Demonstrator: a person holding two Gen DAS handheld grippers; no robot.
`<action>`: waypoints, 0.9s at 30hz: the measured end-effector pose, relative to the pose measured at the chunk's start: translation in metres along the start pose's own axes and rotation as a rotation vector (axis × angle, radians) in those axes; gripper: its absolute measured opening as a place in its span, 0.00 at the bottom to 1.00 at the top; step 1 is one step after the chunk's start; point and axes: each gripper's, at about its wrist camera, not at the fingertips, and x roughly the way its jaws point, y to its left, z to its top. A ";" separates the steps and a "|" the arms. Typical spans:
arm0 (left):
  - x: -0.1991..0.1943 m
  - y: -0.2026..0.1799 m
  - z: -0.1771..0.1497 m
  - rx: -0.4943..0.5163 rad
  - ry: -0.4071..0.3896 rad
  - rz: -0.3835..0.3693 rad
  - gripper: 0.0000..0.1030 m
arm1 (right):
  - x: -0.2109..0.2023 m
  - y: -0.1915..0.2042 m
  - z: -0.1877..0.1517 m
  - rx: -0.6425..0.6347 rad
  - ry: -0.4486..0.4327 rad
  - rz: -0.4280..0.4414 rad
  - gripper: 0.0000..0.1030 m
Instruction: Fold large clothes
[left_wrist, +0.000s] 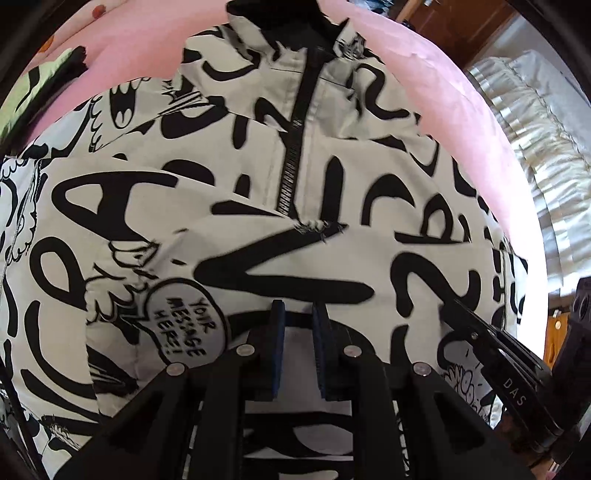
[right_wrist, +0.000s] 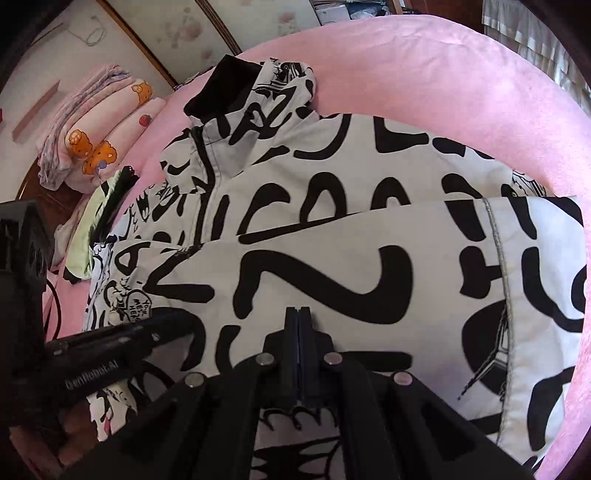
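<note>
A large white jacket (left_wrist: 332, 206) printed with bold black lettering and cartoon figures is spread flat on a pink bed cover (left_wrist: 461, 110). The black collar (right_wrist: 221, 85) is directed toward the far edge of the cover. A black zipper (left_wrist: 295, 147) is run down the front from the collar. A lower panel is folded up over the front, its edge lying across the zipper. A speech bubble reading "YOUR MESSAGE HERE!" (left_wrist: 183, 321) is printed on that panel.
</note>
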 end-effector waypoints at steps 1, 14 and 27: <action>0.000 0.007 0.004 -0.018 -0.004 0.002 0.12 | 0.000 -0.006 0.002 0.008 0.001 -0.022 0.00; -0.017 0.074 0.021 -0.162 -0.048 -0.029 0.12 | -0.046 -0.099 0.014 0.192 -0.070 -0.229 0.00; -0.048 0.076 0.002 -0.136 -0.050 0.006 0.12 | -0.066 -0.131 0.001 0.292 -0.090 -0.321 0.00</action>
